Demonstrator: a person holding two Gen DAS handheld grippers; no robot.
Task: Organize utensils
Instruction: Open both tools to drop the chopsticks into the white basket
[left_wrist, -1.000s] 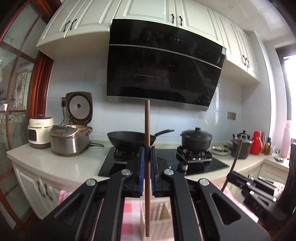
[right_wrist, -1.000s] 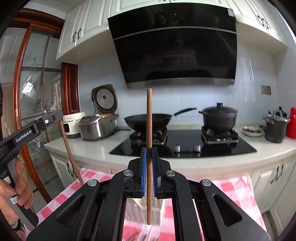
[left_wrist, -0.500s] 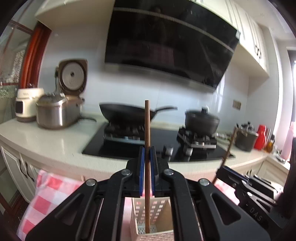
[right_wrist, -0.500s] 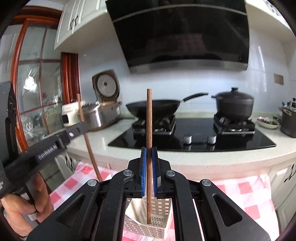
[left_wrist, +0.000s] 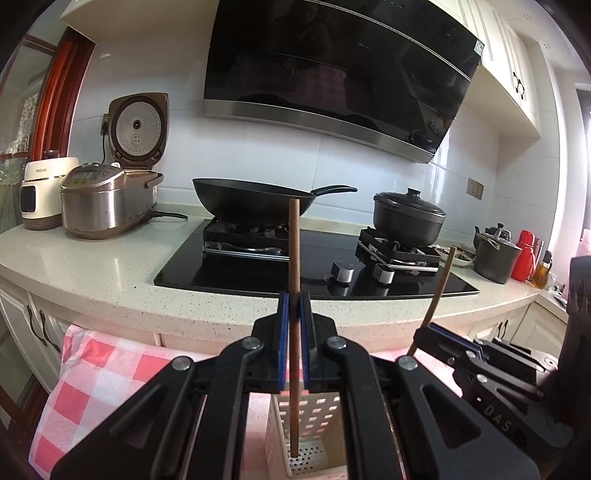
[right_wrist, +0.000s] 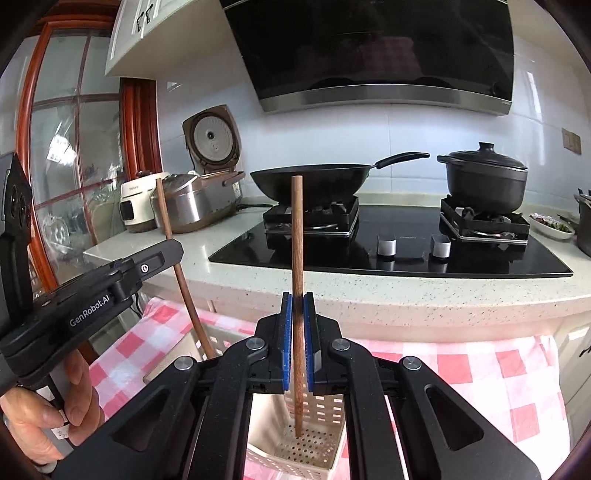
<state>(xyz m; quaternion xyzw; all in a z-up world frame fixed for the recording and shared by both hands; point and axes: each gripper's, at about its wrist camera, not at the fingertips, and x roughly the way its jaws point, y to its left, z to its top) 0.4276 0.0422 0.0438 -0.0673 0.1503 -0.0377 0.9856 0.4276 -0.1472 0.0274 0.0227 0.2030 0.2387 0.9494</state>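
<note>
Chopsticks are clamped upright, one in the left gripper (left_wrist: 294, 325), one (right_wrist: 297, 258) in the right gripper (right_wrist: 297, 325), lower tips held inside the white perforated holder (right_wrist: 295, 448) on the checked cloth (right_wrist: 498, 373).

This is a home kitchen. Straight ahead of the left claw (left_wrist: 294, 343) a pale speckled bench (left_wrist: 110, 266) carries a black glass gas hob (left_wrist: 258, 266), with a wok (left_wrist: 255, 199) on the left burner and a lidded black pot (left_wrist: 408, 218) on the right one. A slanted black range hood (left_wrist: 332, 74) hangs above them on a white tiled wall. Off to the left stands a rice cooker (left_wrist: 107, 199) with its lid up; white cabinets (left_wrist: 517, 74) sit high on the right.
</note>
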